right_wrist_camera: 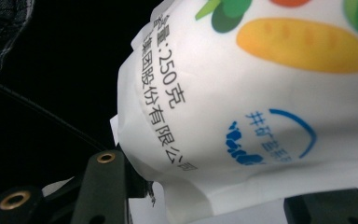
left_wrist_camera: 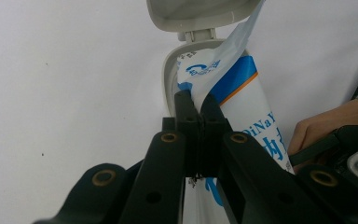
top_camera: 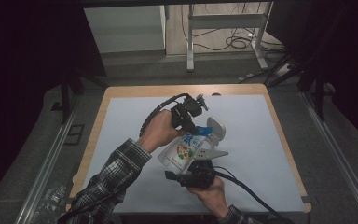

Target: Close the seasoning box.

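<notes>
Pale blue matting covers the wooden tabletop (top_camera: pixel 279 140), with dark floor and a metal frame beyond. Above its middle, the right hand-held gripper (top_camera: pixel 196 161) clamps the body of a white printed pouch (top_camera: pixel 182 151), its jaws partway apart around the bag's width. The left hand-held gripper (left_wrist_camera: pixel 196 105) has its jaws closed tight on the pouch's top edge, beside the blue band. Just behind the pouch lies a grey container (left_wrist_camera: pixel 170 79) with its hinged lid (left_wrist_camera: pixel 200 14) flipped open.
</notes>
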The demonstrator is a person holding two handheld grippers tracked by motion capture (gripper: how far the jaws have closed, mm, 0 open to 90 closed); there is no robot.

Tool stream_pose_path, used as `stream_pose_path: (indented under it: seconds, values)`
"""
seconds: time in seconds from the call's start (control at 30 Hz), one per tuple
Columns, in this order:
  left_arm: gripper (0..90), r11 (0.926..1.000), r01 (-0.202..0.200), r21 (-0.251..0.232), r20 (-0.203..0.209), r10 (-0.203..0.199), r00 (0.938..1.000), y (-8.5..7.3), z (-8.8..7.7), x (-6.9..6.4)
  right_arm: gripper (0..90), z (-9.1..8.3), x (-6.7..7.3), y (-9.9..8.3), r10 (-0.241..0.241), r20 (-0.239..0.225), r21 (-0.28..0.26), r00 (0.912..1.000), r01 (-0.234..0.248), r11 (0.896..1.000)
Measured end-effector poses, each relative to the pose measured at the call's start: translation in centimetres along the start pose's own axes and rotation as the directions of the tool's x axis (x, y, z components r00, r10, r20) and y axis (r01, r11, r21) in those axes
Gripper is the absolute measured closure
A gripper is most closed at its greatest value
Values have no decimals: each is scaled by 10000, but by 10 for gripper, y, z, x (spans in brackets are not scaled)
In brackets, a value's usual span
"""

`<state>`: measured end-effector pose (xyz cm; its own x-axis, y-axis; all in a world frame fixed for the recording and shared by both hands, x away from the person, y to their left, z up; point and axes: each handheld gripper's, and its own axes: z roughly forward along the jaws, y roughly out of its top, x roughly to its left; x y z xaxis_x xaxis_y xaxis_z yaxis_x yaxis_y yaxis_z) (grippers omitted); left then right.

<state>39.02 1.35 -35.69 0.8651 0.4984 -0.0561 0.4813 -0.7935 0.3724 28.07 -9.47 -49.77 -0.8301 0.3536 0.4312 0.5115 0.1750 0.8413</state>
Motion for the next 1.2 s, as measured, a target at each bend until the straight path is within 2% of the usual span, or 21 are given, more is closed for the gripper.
stream_pose_path:
  seconds: [0.83, 1.07, 1.2]
  values:
    - [900, 9996, 51, 260, -152, -47, 9999, 6, 1, -2, 498, -4, 2, 3, -99, -254, -312, 9996, 91, 9995]
    - [900, 9994, 113, 325, -228, -106, 9997, 7, 1, -3, 498, -5, 2, 4, 76, -348, -364, 9994, -89, 9993]
    - [900, 9992, 113, 379, -257, -103, 9996, 9, 2, -3, 498, -5, 2, 4, -44, -370, -466, 9993, 27, 9989]
